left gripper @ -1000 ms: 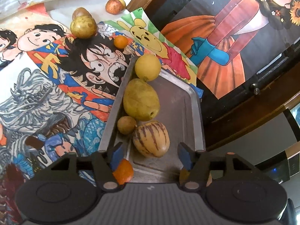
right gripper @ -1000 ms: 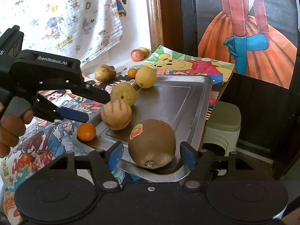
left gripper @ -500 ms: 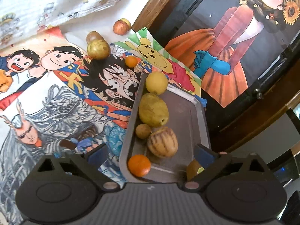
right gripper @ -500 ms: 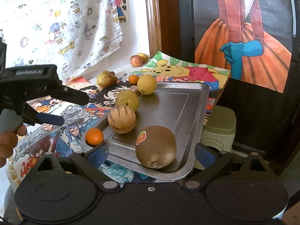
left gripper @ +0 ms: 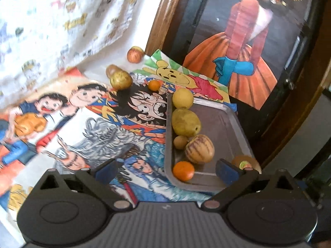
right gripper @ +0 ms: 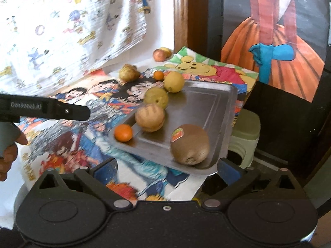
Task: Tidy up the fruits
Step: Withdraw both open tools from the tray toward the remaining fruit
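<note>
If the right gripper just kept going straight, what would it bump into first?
Probably the kiwi at the near end of the tray. It lies almost straight ahead between the open right gripper's fingers, though how far away is hard to tell.

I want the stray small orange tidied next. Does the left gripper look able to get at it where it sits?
Probably yes. The small orange sits alone on the drawings beyond the tray, nothing over it; the left gripper is open and empty.

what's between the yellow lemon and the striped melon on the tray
A yellow-green pear lies between the lemon and the melon along the tray's left edge; a small brown fruit sits beside it. Left wrist view.
</note>
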`<move>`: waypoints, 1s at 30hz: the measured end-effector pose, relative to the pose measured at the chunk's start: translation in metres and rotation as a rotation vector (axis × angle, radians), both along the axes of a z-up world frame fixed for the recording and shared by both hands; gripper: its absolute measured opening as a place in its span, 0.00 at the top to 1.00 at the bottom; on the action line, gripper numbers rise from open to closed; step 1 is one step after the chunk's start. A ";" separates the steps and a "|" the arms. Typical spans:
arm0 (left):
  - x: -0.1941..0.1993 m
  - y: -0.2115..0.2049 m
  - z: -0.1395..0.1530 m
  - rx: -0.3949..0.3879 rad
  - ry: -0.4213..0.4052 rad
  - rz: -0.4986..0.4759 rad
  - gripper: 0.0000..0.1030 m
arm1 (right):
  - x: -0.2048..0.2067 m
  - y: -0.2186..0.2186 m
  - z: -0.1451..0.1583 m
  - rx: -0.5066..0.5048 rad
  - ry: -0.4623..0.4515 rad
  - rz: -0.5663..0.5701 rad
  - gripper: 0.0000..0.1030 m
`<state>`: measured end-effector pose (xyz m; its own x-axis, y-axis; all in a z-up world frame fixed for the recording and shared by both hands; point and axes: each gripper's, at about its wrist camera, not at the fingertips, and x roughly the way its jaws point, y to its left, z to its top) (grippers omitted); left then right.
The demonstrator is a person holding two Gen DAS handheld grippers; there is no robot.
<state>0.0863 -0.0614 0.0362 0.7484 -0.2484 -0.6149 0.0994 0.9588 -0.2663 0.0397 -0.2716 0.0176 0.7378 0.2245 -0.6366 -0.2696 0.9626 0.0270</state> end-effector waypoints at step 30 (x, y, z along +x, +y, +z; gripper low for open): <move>-0.046 0.087 0.076 0.251 -0.119 0.114 0.00 | 0.046 0.040 0.181 0.274 0.096 0.255 0.01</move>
